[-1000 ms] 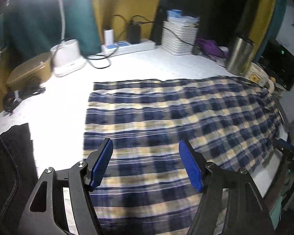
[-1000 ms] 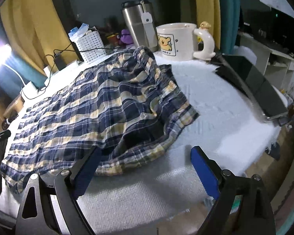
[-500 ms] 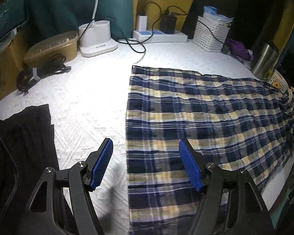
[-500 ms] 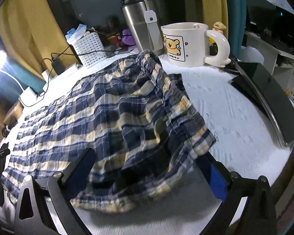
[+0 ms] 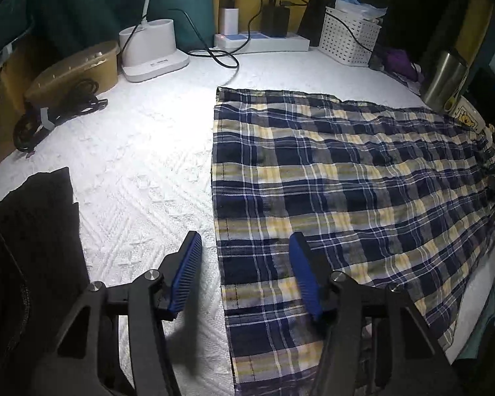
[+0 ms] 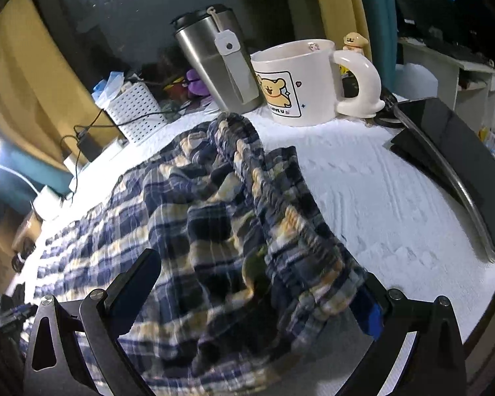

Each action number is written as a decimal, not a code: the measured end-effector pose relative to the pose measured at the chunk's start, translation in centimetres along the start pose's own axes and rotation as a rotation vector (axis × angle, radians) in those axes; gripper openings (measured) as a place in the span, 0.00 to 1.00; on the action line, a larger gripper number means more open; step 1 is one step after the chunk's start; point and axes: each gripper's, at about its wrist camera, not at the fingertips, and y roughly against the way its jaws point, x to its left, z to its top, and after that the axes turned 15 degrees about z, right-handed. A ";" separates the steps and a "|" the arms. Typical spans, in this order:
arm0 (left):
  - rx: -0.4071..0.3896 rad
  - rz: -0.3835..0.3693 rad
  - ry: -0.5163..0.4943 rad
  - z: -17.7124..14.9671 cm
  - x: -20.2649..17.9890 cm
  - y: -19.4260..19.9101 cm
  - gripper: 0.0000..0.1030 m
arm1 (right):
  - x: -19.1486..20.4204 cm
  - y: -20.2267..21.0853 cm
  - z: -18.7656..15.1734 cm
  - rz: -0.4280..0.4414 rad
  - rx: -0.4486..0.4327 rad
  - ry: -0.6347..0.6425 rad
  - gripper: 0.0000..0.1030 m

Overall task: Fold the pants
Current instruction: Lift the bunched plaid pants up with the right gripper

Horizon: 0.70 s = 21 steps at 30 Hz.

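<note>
A white textured worktop (image 5: pixel 141 165) carries the plaid pants (image 5: pixel 346 178), which lie spread nearly flat across its right half; clutter lines the far edge, including a white basket (image 5: pixel 348 41), a power strip (image 5: pixel 264 41) and a steel tumbler (image 6: pixel 221 69) beside a bear mug (image 6: pixel 300 82). In the left wrist view, the left gripper (image 5: pixel 245 274) hovers with its blue fingers (image 5: pixel 188 274) spread apart, straddling the straight hem edge at the near left of the pants and holding nothing. In the right wrist view, the right gripper (image 6: pixel 257 300) is likewise open, its fingers either side of the bunched elastic waistband (image 6: pixel 247 165), which rises in a ridge toward the tumbler; whether cloth touches the pads cannot be told. The fabric appears thin, light and limp, likely to sag and drag between grasp points. Suitable holds, by judgement, are the doubled hem corner at the left end and the thicker waistband corner at the right end.
</note>
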 end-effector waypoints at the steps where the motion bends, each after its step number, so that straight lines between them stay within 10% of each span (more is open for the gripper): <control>1: 0.000 -0.006 0.008 0.1 0.2 0.0 0.53 | -0.2 0.0 0.2 0.016 -0.001 -0.016 1.00; 9: -0.036 -0.002 0.037 2.0 1.0 0.0 0.53 | 0.2 -0.8 0.8 0.060 0.016 -0.030 0.97; 21: -0.048 -0.013 -0.007 2.8 0.1 -0.7 0.53 | 0.6 -1.2 0.7 0.119 0.035 -0.055 0.58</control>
